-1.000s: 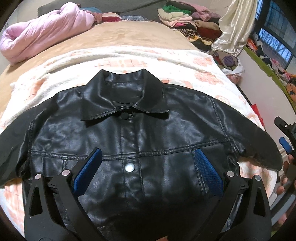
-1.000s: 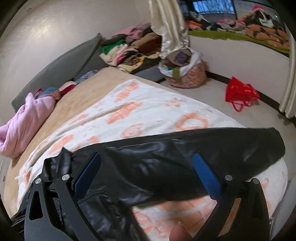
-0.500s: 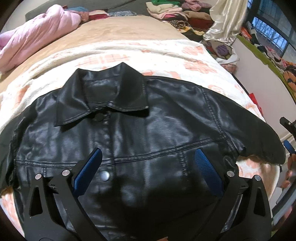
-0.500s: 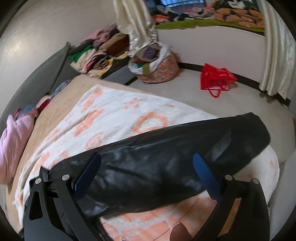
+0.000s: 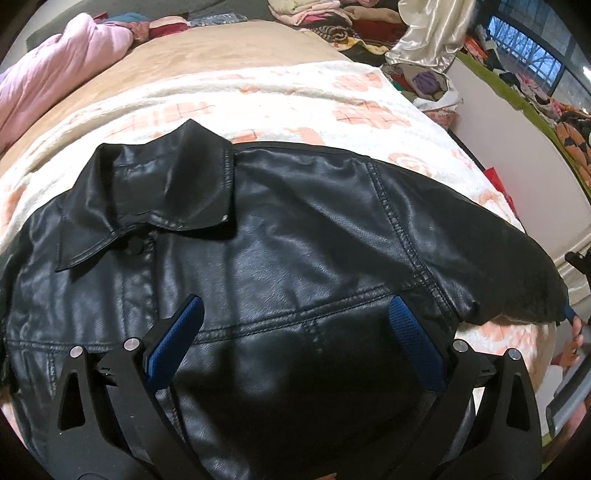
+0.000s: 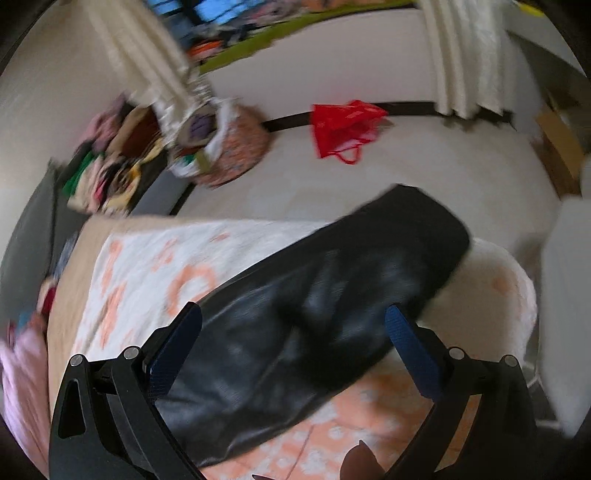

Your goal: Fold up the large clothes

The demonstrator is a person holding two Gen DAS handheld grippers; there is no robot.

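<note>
A black leather jacket [image 5: 280, 258] lies face up and buttoned on a white blanket with orange patterns [image 5: 295, 96], collar toward the far side. My left gripper [image 5: 295, 332] is open and empty, just above the jacket's chest. The jacket's right sleeve [image 6: 332, 295] stretches to the bed's edge in the right wrist view. My right gripper [image 6: 293, 332] is open and empty above that sleeve. Its tip also shows at the far right of the left wrist view [image 5: 572, 317], by the cuff.
A pink quilt [image 5: 55, 70] lies at the bed's far left. Piles of clothes [image 5: 325, 14] and a full basket [image 6: 229, 147] stand beyond the bed. A red bag [image 6: 343, 125] lies on the floor. The bed edge drops off right of the sleeve.
The left gripper has shifted right over the jacket, toward the right shoulder. The right gripper has swung right along the sleeve toward the cuff; its view is blurred by motion.
</note>
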